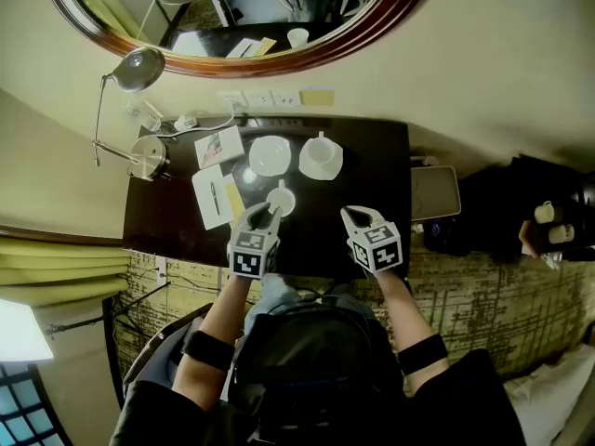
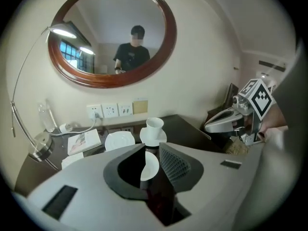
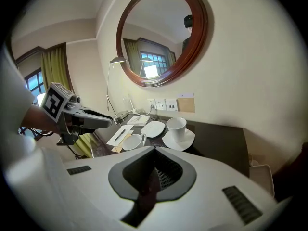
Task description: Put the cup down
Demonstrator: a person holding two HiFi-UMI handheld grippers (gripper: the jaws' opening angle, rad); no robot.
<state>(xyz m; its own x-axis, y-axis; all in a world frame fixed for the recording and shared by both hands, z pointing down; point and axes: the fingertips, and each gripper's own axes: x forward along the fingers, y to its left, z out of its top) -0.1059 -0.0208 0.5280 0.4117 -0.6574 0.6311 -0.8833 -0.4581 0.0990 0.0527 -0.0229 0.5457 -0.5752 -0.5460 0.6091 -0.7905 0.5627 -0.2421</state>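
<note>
Left tool [image 1: 264, 215] raised just behind white cup [image 1: 281, 200] standing on dark desk [image 1: 372, 170], jaws narrowly spread, pinching nothing; right tool [image 1: 352, 217] pressed together, empty.

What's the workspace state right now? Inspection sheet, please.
surface: dark glossy desk, no spills seen
job's things: white handled ceramic cup, upright on the desk, clear of both grippers
clutter: empty white plate; second white cup on its saucer; notepad with pen; booklet; chrome desk lamp
grippers: left gripper fingers slightly apart, empty; right gripper fingers shut, empty
cables: white cable running to wall sockets
surroundings: oval wood-framed mirror above desk
</note>
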